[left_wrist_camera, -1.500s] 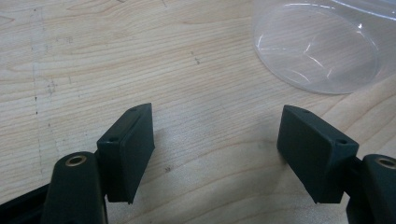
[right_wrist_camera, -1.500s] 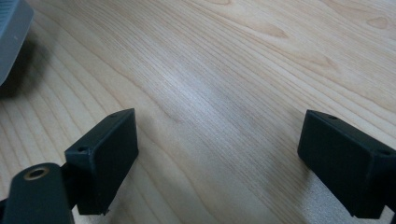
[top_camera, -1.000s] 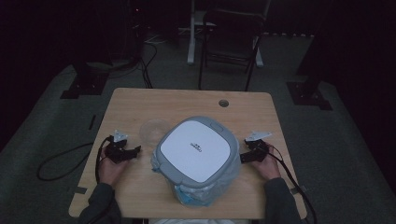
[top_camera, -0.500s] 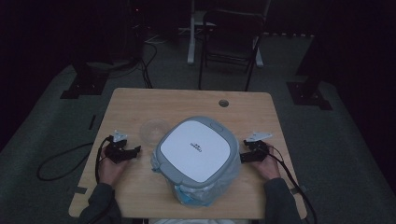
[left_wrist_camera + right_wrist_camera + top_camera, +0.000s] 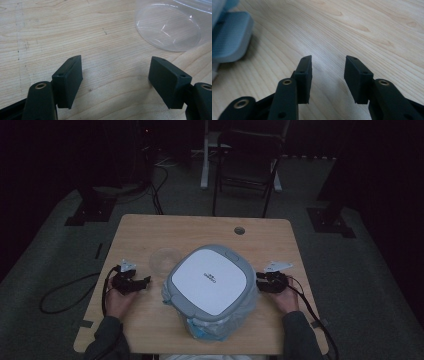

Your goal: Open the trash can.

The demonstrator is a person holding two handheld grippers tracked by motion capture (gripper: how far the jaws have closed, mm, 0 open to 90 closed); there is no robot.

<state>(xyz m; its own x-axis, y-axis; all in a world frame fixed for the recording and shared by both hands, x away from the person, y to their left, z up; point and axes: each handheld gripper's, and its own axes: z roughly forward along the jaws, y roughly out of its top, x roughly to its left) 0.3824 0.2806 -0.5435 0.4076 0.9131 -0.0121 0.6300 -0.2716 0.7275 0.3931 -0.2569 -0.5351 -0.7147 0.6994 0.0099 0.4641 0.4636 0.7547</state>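
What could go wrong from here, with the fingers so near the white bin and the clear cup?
The right gripper, whose jaws have just been closing with nothing between them, sits beside the bin; a nudge might shift the lid or tip the bin on its loose liner bag. The open left gripper points toward the clear cup, which looks light and could slide off or topple if bumped.

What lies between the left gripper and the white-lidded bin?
In the high view, a clear plastic lid lies between the left gripper and the bin.
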